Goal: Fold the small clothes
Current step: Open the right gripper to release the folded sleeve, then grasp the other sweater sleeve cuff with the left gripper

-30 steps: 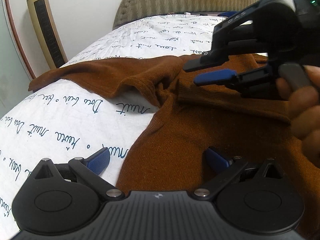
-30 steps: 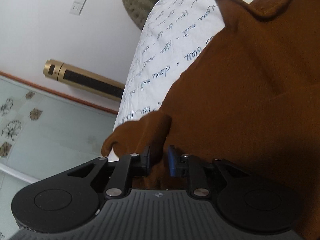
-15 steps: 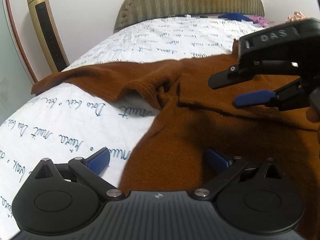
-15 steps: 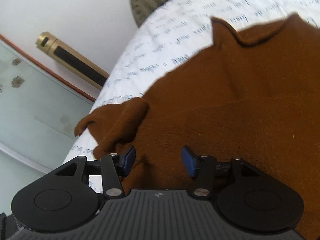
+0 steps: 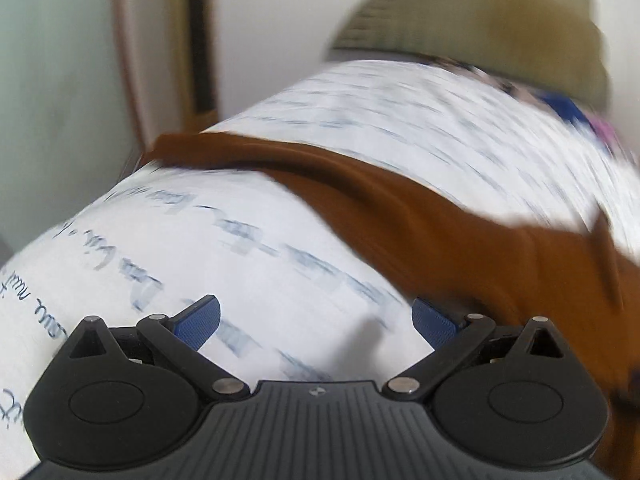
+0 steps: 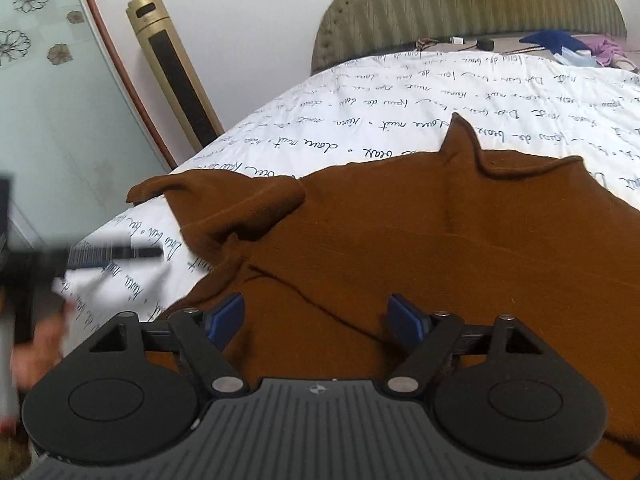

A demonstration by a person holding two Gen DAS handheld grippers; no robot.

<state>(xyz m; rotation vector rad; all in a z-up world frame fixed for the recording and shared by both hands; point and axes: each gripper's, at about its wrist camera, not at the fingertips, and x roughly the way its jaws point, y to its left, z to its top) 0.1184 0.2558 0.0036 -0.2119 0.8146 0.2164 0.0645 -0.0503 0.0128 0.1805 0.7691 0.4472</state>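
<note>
On the bed (image 6: pixel 400 92), over a white cover printed with handwriting, lies the brown garment (image 6: pixel 440 248), spread mostly flat with one sleeve (image 6: pixel 224 208) bunched and reaching toward the bed's left edge. The right tongs (image 6: pixel 316 316) hover above the garment's near part; their jaws have just been opening and stand well apart, with cloth below them but nothing pinched. The left tongs (image 5: pixel 316 320) are also apart, holding nothing, above bare cover just left of the garment's edge; that view is blurred, so the fabric's folds there are hard to judge. A padded headboard (image 6: pixel 460 4) and a gold tower fan (image 6: pixel 172 68) stand behind.
</note>
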